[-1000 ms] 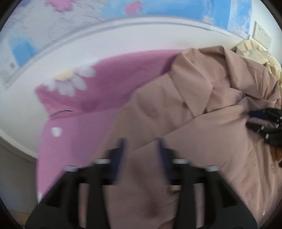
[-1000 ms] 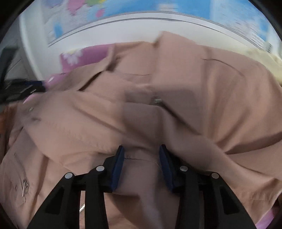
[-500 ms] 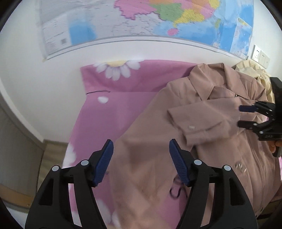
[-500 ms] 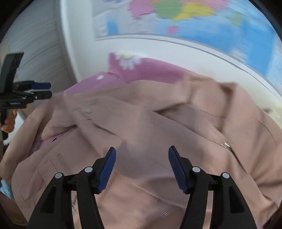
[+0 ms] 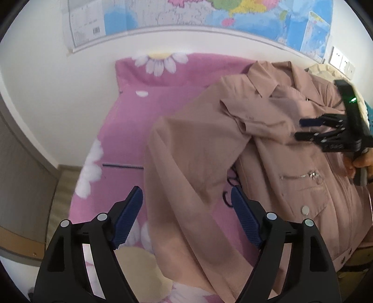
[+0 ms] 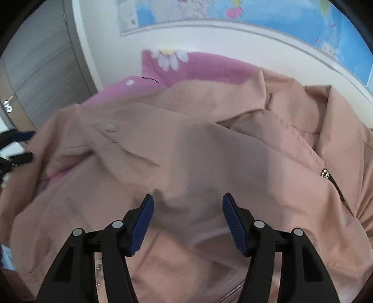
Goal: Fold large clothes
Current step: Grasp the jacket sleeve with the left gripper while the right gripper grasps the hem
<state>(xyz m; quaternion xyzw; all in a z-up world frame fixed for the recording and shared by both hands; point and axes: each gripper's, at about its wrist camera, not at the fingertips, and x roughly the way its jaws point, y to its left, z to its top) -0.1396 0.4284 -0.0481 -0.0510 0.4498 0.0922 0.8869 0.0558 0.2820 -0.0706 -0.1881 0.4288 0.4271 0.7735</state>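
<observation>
Bed (image 5: 121, 130) with pink daisy sheet butts against the white wall (image 5: 58, 88) at its far end; wall map (image 5: 186, 11) above. Bed's left edge drops to a strip of floor (image 5: 63, 186) beside a grey panel (image 5: 21, 167). Left third of the sheet is bare, so that side has free room.

Coat (image 5: 191, 186), beige, lies on the bed and fills its right part. Long axis runs from collar (image 5: 270, 81) at the far wall end toward the near edge; collar points at the wall. One sleeve (image 5: 261, 118) is folded across the chest, cuff end toward the left. Front faces up: zip pocket (image 5: 300, 176) and snap (image 5: 305, 209) show. Coat's left edge hangs loosely over the sheet in a long fold. Cream fabric (image 5: 324, 70) bunched past the collar, far right.

Left tongs (image 5: 186, 221): opening, wide apart, nothing gripped. They straddle the coat's left panel from above; pads clear of the cloth.

Right tongs (image 6: 187, 221): released, jaws apart, above the coat's chest (image 6: 186, 151); cloth shows between the pads but isn't pinched. In the left view the right tongs (image 5: 303, 129) sit over the folded sleeve, a hand (image 5: 359, 163) behind them. Right view is partly blurred; contact with the cloth can't be told.
</observation>
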